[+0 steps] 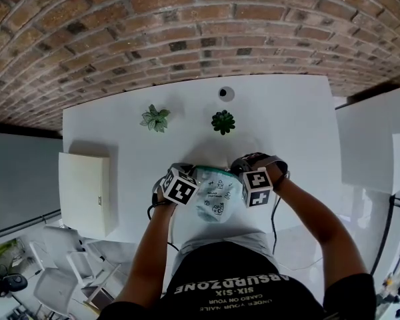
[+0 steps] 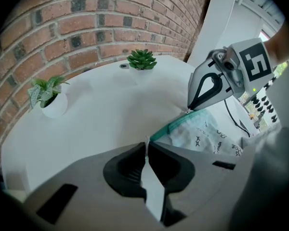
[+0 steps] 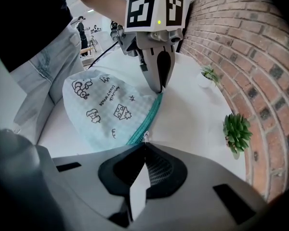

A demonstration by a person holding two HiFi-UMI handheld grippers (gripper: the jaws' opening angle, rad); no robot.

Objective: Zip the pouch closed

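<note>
Left gripper (image 2: 147, 147): jaws pinched shut on the end of the pouch (image 2: 207, 131), beside its teal zipper (image 2: 169, 128). Right gripper (image 3: 144, 140): jaws shut on the zipper pull (image 3: 144, 134) at the opposite end. The pouch lies at frame centre on the white table (image 1: 287, 125); its contents are not visible. Above it stand a potted leafy plant (image 1: 155, 118) and a potted succulent (image 1: 223, 121).
</note>
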